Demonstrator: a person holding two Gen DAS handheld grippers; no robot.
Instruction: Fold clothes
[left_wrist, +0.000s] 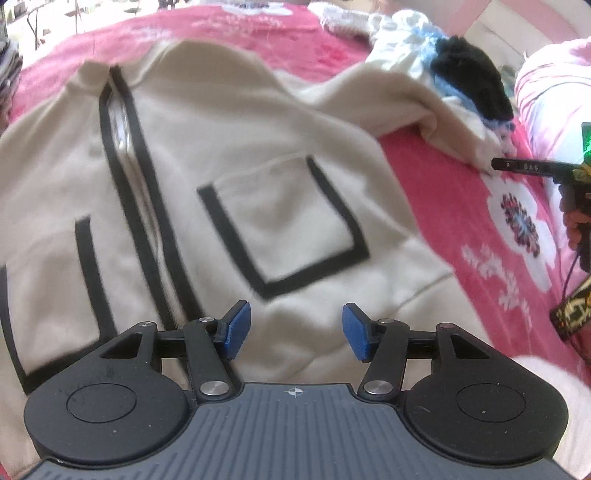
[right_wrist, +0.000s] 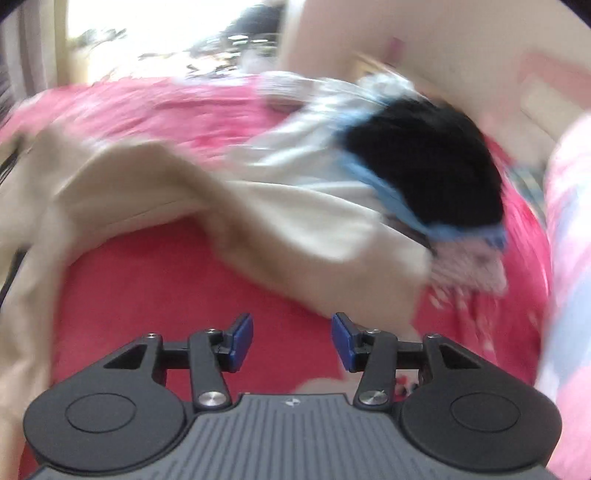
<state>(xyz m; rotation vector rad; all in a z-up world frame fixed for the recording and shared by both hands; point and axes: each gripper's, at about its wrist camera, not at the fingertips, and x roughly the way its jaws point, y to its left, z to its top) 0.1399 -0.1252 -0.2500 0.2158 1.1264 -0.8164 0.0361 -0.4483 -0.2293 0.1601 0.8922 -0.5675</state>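
Cream jacket (left_wrist: 221, 177) lies spread out on the pink bed (left_wrist: 461, 229), front side up, with its dark zip line and two dark-edged pockets showing. In the left wrist view the left hand-held gripper (left_wrist: 296, 330) hangs just over the bottom edge of the jacket — its blue pads are wide apart and hold nothing. One sleeve (left_wrist: 406, 107) is stretched out to the side, and its end touches a pile of other clothes (left_wrist: 461, 74). No fold shows on the jacket, so the folding is left to do.

In the right wrist view the picture is blurry. The right hand-held gripper (right_wrist: 292, 341) is over bare pink bed, near the sleeve (right_wrist: 258, 221) — its pads are open too and empty. The pile (right_wrist: 424, 166) sits behind, not folded.
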